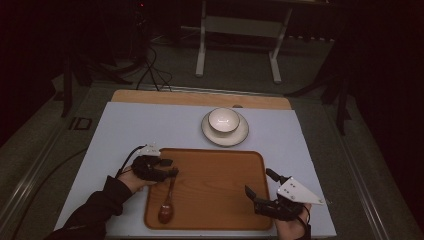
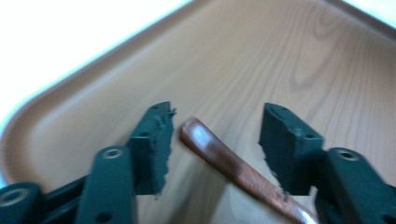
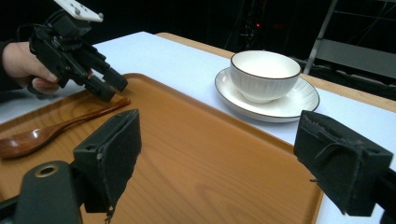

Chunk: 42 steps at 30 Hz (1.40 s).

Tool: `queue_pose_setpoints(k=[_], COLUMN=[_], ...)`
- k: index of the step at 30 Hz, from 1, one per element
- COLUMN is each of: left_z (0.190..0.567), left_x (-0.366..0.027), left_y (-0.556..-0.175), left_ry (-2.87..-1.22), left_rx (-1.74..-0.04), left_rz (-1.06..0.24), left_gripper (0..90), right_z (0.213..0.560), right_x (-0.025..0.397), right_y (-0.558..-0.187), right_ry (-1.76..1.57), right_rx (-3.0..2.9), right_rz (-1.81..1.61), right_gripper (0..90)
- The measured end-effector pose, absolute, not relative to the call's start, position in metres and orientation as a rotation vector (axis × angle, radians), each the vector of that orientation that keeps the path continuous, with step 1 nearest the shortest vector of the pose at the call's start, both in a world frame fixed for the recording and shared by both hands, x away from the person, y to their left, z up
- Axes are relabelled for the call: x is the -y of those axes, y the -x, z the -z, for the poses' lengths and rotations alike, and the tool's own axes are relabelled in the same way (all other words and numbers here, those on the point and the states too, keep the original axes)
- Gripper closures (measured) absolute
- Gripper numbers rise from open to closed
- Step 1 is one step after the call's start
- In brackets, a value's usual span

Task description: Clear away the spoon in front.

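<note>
A dark wooden spoon (image 1: 167,201) lies on the wooden tray (image 1: 220,200), its bowl end towards the front edge. My left gripper (image 1: 172,167) is open at the spoon's handle end. In the left gripper view the handle (image 2: 224,161) runs between the two jaws and touches neither, with the gripper (image 2: 218,112) low over the tray (image 2: 261,60). My right gripper (image 1: 259,182) stands open and empty over the tray's front right part. The right gripper view has the spoon (image 3: 46,133), my left gripper (image 3: 109,86) and my right gripper (image 3: 219,135).
A white bowl (image 1: 223,120) sits on a white saucer (image 1: 225,134) behind the tray on the pale blue mat (image 1: 125,130). The same bowl (image 3: 265,74) and saucer (image 3: 301,100) lie beyond the tray's far rim. A metal stand (image 1: 240,30) is on the floor past the table.
</note>
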<state>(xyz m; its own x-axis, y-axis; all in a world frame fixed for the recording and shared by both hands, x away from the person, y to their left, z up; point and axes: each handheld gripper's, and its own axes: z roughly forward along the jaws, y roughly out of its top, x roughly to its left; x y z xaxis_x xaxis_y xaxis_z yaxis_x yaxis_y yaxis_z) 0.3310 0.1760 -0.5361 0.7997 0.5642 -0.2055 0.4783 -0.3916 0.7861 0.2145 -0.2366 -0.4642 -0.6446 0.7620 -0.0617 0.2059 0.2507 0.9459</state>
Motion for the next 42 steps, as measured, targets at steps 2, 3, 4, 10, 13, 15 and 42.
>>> queue_pose_setpoints(k=[2,3,4,10,13,15,42], left_z=[0.534,0.533,0.532,0.533,0.535,0.537,0.517], left_x=[-0.176,-0.175,-0.174,-0.165,-0.162,-0.156,-0.164], left_y=[-0.33,-0.329,-0.328,-0.327,-0.326,-0.327,-0.321], left_ry=[-2.052,-2.056,-2.06,-2.099,-2.112,-2.143,-2.036], left_rx=[-0.776,-0.768,-0.761,-0.757,-0.757,-0.753,-0.693], left_rz=[-0.113,-0.131,-0.126,-0.095,-0.083,-0.082,-0.084], left_gripper=[64.6,65.8,73.6,88.1,88.3,88.4,80.7], right_z=[0.464,0.464,0.464,0.464,0.464,0.464,0.465], right_x=[0.237,0.237,0.237,0.236,0.236,0.237,0.239], right_y=[-0.214,-0.214,-0.214,-0.214,-0.214,-0.214,-0.216], right_ry=[-0.878,-0.878,-0.877,-0.876,-0.876,-0.875,-0.895], right_rx=[-2.007,-2.007,-2.007,-2.007,-2.007,-2.007,-2.007], right_rz=[-1.399,-1.399,-1.399,-1.398,-1.399,-1.399,-1.404], right_gripper=[14.9,14.9,14.9,14.9,14.9,14.9,14.9])
